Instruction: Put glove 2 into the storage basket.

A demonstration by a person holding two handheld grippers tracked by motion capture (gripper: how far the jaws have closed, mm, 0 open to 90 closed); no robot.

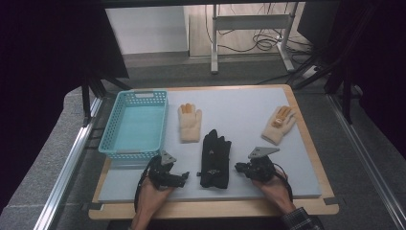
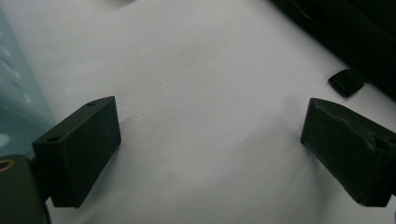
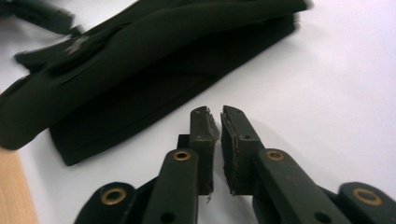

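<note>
A pair of black gloves [image 1: 215, 160] lies stacked on the pale grey mat [image 1: 239, 103], near its front edge. My left gripper [image 1: 185, 176] rests low on the mat just left of them, pointing right. In the left gripper view its jaws [image 2: 210, 126] stand wide open over bare mat, with the black gloves [image 2: 359, 32] at the upper right. My right gripper [image 1: 238, 166] sits just right of the gloves, pointing left at them. In the right gripper view its jaws [image 3: 219, 116] are shut with nothing between them, a short way from the black gloves [image 3: 140, 60].
A teal basket [image 1: 134, 94] stands empty at the mat's left side, and its wall [image 2: 18, 102] is close beside my left gripper. A cream glove [image 1: 190, 123] lies behind the black pair. Another cream glove with orange fingertips [image 1: 279, 124] lies at the right.
</note>
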